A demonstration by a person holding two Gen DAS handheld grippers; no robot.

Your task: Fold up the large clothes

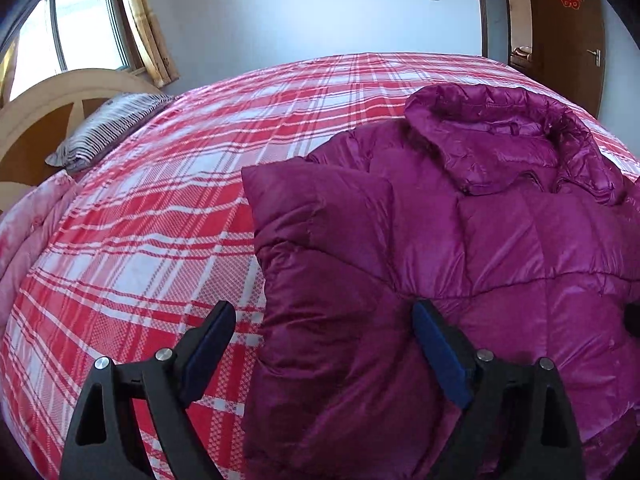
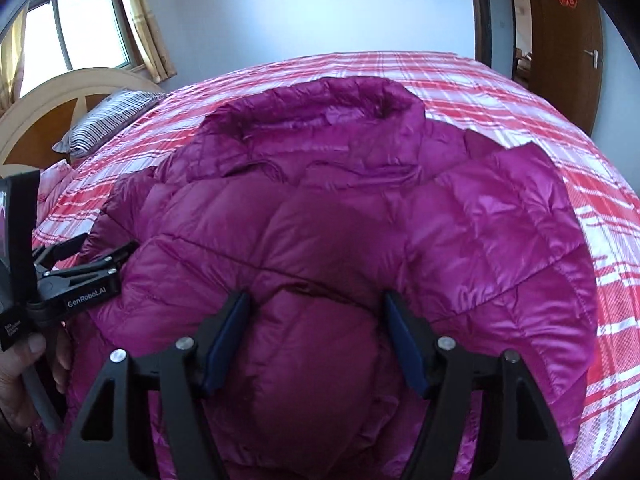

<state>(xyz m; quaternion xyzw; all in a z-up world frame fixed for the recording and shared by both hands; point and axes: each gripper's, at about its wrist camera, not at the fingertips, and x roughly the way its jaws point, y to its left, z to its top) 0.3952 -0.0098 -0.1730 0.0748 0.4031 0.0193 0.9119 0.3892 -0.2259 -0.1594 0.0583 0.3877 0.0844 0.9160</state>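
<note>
A magenta quilted down jacket is lying spread on the bed, which is wearing a red and white plaid sheet; its hood is pointing toward the far edge. One sleeve is lying folded in over the jacket's body.

The left gripper is hovering with its jaws standing wide, one blue pad over the sheet and the other over the jacket's edge, gripping nothing.

The right gripper is hanging over the jacket's lower body, jaws spread moderately, a puffed panel bulging between them; whether the pads are touching it cannot be told.

A striped pillow is resting by the wooden headboard.
</note>
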